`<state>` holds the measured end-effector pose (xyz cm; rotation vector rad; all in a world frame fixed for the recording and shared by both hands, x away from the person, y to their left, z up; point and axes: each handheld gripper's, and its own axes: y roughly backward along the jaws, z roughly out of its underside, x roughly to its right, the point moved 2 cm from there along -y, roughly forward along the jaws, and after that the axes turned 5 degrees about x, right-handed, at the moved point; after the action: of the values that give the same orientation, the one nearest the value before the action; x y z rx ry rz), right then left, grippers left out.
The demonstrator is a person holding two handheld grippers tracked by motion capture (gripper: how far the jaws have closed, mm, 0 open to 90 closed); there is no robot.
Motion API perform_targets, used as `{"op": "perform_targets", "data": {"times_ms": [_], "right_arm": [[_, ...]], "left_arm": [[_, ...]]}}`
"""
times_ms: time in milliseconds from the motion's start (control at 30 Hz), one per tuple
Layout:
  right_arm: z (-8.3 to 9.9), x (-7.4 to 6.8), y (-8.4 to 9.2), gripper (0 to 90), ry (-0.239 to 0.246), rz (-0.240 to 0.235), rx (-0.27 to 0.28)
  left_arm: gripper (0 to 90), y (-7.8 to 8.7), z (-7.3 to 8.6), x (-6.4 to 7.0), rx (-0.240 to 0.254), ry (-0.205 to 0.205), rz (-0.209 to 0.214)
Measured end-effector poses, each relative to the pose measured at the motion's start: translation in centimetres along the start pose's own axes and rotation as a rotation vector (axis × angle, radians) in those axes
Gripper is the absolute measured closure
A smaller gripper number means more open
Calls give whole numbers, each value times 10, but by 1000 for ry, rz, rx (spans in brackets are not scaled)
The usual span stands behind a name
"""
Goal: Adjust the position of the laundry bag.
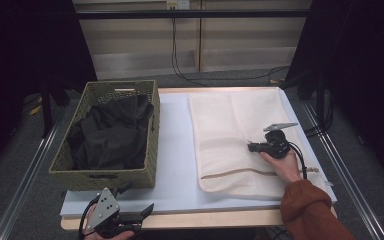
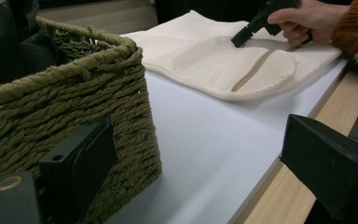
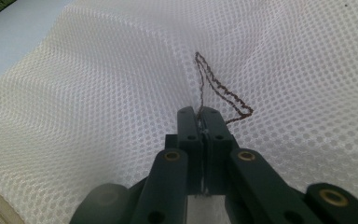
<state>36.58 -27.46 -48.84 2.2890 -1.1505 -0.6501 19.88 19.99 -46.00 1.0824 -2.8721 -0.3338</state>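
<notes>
While the cream mesh laundry bag (image 1: 230,135) lies flat across the right half of the tabletop (image 1: 175,150), the right claw (image 1: 251,147) rests on its middle, pressed together and pinching a fold of mesh. Fine white netting puckers there, beside a thin brown thread loop (image 3: 219,88).
</notes>
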Motion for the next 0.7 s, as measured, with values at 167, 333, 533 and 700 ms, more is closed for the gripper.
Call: {"op": "perform_targets", "data": {"times_ms": [167, 333, 533, 700], "right_arm": [[1, -2, 0, 881, 0, 0, -2], [2, -6, -2, 881, 5, 1, -11], [0, -7, 3, 882, -10, -6, 11], [0, -11, 6, 882, -4, -9, 17]], "left_arm": [[101, 0, 0, -1, -9, -11, 3], [101, -1, 0, -1, -10, -11, 5], [101, -2, 0, -1, -13, -15, 2], [101, -1, -1, -1, -14, -15, 2]]}}
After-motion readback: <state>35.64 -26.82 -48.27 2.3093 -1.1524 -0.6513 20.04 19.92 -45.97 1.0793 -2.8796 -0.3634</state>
